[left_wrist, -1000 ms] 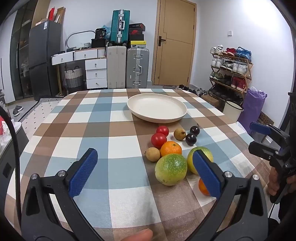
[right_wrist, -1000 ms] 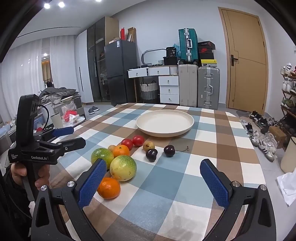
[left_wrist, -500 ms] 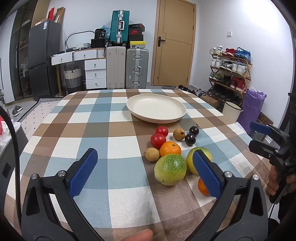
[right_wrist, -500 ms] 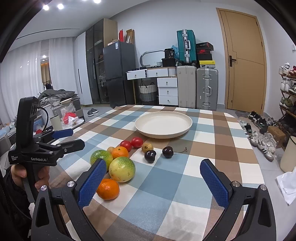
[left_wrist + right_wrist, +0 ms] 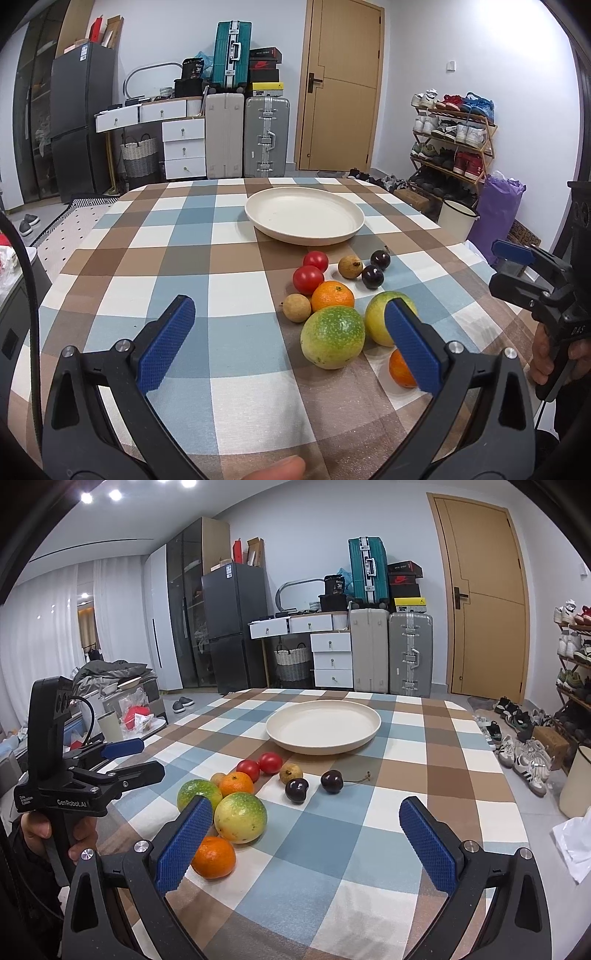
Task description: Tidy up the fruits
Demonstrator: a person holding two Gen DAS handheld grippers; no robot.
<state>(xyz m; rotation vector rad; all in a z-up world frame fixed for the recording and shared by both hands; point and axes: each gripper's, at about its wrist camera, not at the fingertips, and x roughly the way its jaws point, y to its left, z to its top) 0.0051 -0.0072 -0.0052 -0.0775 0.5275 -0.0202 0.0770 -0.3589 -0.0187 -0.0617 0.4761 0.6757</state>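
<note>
Little has moved since the earlier frames: both tools keep hovering low over the near edge of the bench, with only a slight drift of view. The left tool (image 5: 290,334) is spread wide and holds nothing; the right tool (image 5: 306,834) is likewise wide open and empty. Nearer than the plate (image 5: 258,214), which is bare, lie all the fruits: two green fruits (image 5: 332,341), two oranges (image 5: 332,295), two tomatoes (image 5: 307,278), two small brown fruits and two dark cherries (image 5: 372,276). No fruit has reached the plate, so judging by this, the sorting has not begun. Each hand (image 5: 35,829) grips its handle upright, fingers aimed forward toward the plate.
</note>
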